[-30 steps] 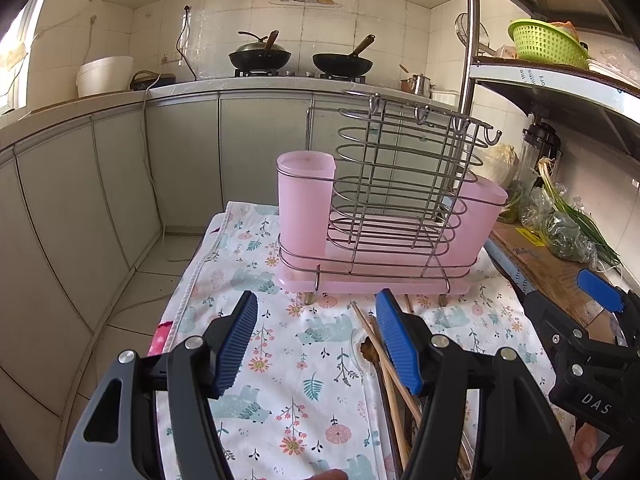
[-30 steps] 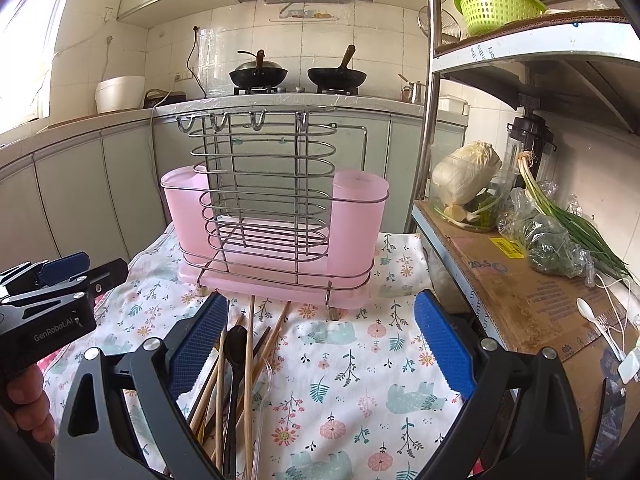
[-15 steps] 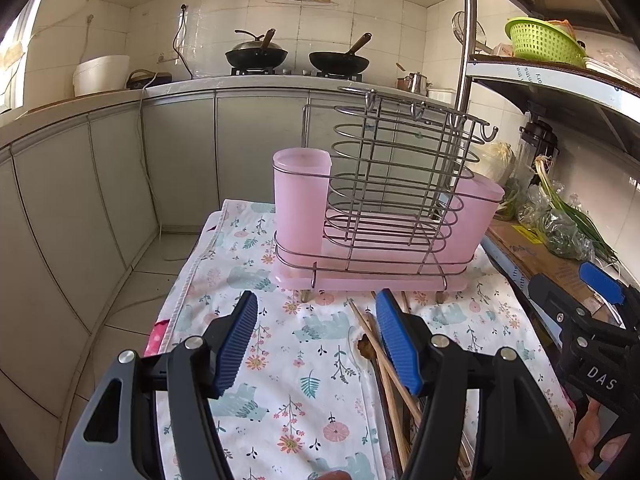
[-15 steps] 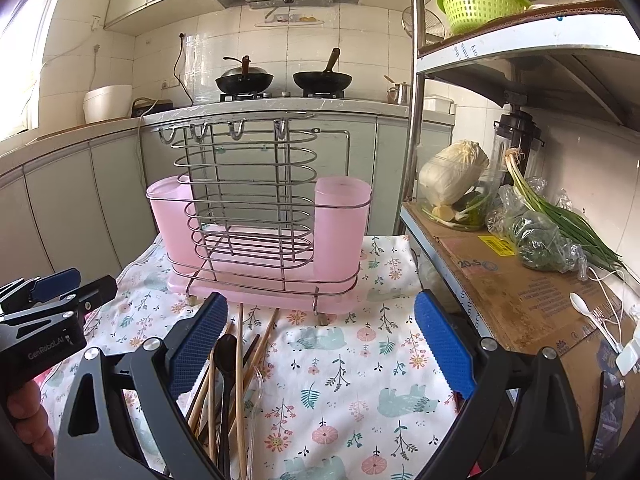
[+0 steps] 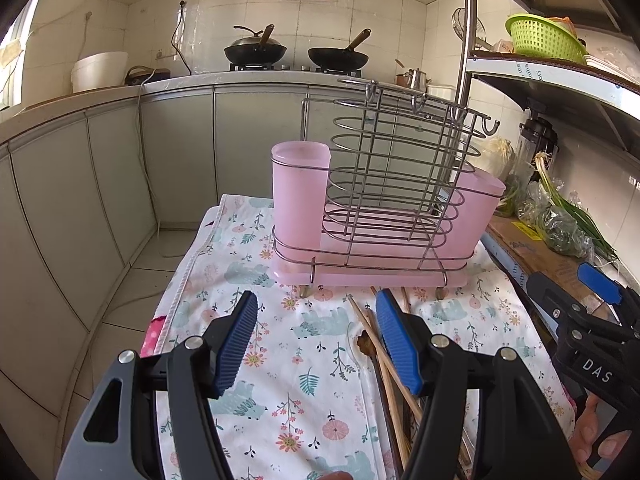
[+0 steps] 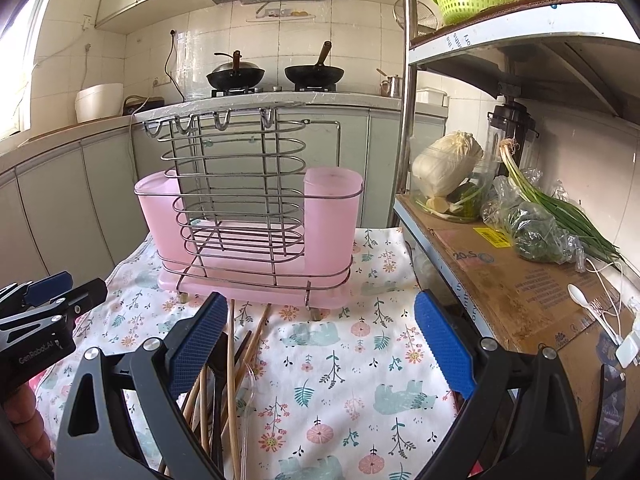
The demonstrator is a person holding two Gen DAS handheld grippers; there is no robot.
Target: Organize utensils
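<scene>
Two pink plastic cups (image 6: 333, 216) flank a wire utensil rack (image 6: 240, 200) on the floral cloth (image 6: 340, 380); loose wooden chopsticks (image 6: 230, 360), perhaps six, lie before it. Left gripper (image 5: 316, 340) and right gripper (image 6: 320, 344) both gape, empty.

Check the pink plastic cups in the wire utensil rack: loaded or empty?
Empty as far as shown: nothing sticks out of either pink plastic cup. The wooden chopsticks lie on the floral cloth.

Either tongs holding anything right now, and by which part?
Nothing held. Left tongs and right tongs are both open; the chopsticks lie loose on the cloth.
</scene>
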